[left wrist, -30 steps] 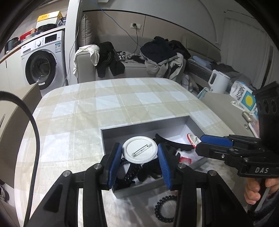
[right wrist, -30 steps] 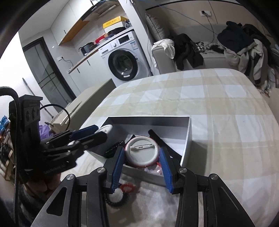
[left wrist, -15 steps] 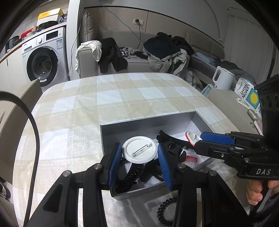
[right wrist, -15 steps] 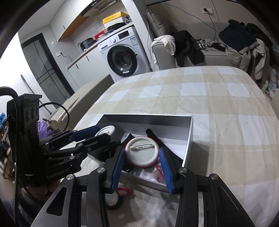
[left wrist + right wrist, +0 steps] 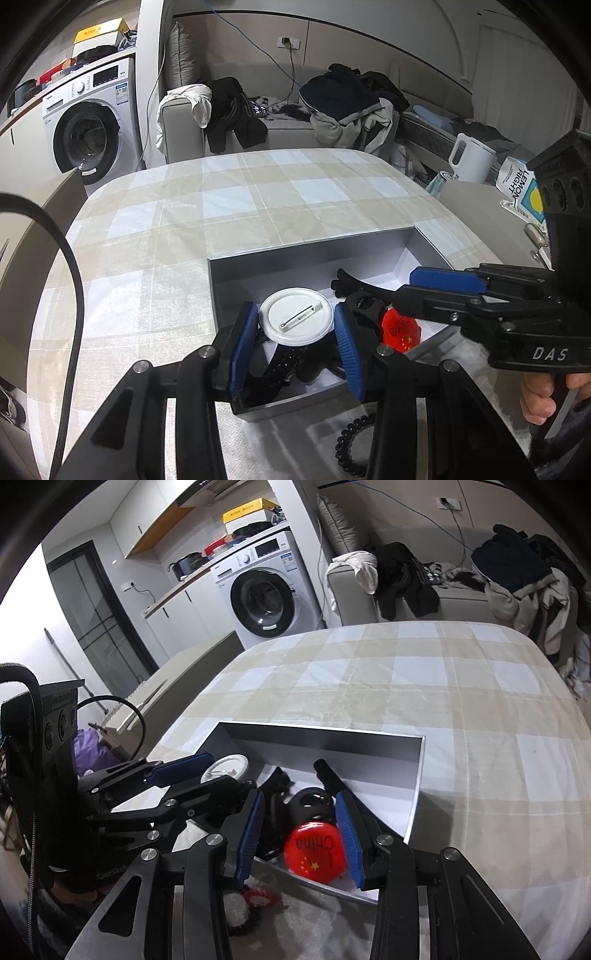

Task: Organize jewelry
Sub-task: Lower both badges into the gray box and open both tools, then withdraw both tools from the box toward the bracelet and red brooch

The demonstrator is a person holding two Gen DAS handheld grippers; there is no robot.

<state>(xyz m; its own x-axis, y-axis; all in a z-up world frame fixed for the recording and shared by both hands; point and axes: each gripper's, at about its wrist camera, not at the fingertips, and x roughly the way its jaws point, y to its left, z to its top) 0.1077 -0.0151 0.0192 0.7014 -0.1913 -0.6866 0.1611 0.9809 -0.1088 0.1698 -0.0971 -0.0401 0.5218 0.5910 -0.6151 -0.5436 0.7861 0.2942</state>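
A: Holding a white pin-back badge [image 5: 295, 315] back-up, left gripper [image 5: 297, 341] is clamped on it above the grey box [image 5: 310, 254].

B: Right gripper [image 5: 301, 834]?

A: Fingers apart; red China badge [image 5: 316, 851] lies loose between them, at the box's 6 o'clock rim. Best to lower the white one before letting go.

B: View differences?

A: Only the right wrist view shows the red-and-white scrunchie [image 5: 255, 899]; only the left shows the black beaded bracelet [image 5: 351, 439].

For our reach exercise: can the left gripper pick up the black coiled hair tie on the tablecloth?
Probably not yet: the left gripper is shut on a white round pin badge, though the black coiled hair tie lies uncovered beside the grey box.
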